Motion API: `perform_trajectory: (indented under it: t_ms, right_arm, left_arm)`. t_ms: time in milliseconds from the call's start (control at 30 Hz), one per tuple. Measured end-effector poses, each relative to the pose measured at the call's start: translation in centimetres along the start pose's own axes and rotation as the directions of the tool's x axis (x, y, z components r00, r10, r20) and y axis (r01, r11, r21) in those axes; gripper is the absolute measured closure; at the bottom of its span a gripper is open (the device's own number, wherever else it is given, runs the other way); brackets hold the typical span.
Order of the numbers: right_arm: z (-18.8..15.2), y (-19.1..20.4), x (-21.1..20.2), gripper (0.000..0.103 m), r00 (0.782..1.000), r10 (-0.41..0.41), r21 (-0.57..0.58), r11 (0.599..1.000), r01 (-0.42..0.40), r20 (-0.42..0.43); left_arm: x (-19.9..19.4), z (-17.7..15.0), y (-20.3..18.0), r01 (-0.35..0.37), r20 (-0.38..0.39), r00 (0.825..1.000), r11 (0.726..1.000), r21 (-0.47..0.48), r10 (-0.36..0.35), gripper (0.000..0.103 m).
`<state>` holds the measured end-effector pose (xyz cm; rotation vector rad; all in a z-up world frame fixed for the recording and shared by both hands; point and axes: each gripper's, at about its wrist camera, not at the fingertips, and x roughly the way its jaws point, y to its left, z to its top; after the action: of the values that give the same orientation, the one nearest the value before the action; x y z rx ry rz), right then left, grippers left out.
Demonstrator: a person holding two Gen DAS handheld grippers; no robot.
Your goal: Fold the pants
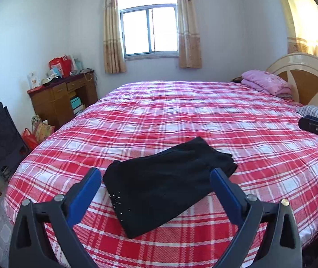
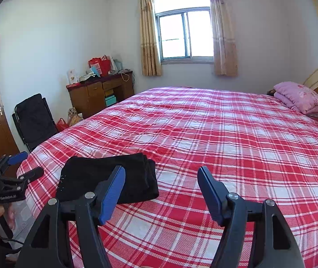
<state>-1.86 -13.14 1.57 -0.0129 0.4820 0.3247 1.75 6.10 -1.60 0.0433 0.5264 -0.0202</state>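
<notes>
Lying folded on the plaid bed [image 1: 203, 116], black pants [image 1: 165, 185] are framed beyond the released left gripper [image 1: 156, 178]; the right gripper [image 2: 161, 178] is likewise released, empty.

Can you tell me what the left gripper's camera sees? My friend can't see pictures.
Black pants lie folded into a small bundle on a bed with a red and white checked sheet. The left gripper hangs open above them, holding nothing. Behind are a window, a pink quilt and a wooden desk.
</notes>
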Motion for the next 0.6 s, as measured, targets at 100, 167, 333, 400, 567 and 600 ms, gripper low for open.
perform_trajectory:
  t_ms: [100, 167, 333, 400, 567, 600]
  right_arm:
    - [0.3, -0.6, -0.6, 0.034, 1.000, -0.004, 0.036, 0.999, 0.003, 0.020]
    - [0.4, -0.6, -0.7, 0.034, 1.000, -0.005, 0.037, 0.999, 0.005, 0.018]
    - [0.5, 0.2, -1.3, 0.033, 0.999, -0.011, 0.005, 1.000, 0.011, 0.033]
    - [0.5, 0.4, -1.4, 0.033, 0.999, -0.009, -0.006, 1.000, 0.009, 0.038]
    - [0.5, 0.8, -1.5, 0.033, 0.999, -0.005, -0.019, 1.000, 0.006, 0.043]
    - [0.5, 0.8, -1.4, 0.033, 0.999, -0.007, -0.019, 1.000, 0.008, 0.041]
  left_arm:
    - [-0.4, 0.1, -0.6, 0.007, 0.011, 1.000, 1.000, 0.025, -0.007, 0.002]
    - [-0.5, 0.2, -0.8, 0.003, 0.018, 1.000, 0.999, 0.032, -0.003, 0.002]
    - [-0.9, 0.3, -0.9, 0.003, 0.027, 1.000, 1.000, 0.016, -0.004, 0.002]
    - [-0.9, 0.2, -0.9, -0.001, 0.028, 1.000, 1.000, 0.013, 0.001, 0.002]
    - [-0.9, 0.3, -0.5, 0.000, 0.032, 0.999, 1.000, -0.002, 0.000, 0.002]
    - [-0.9, 0.2, -0.5, -0.001, 0.032, 0.999, 1.000, -0.003, 0.001, 0.002]
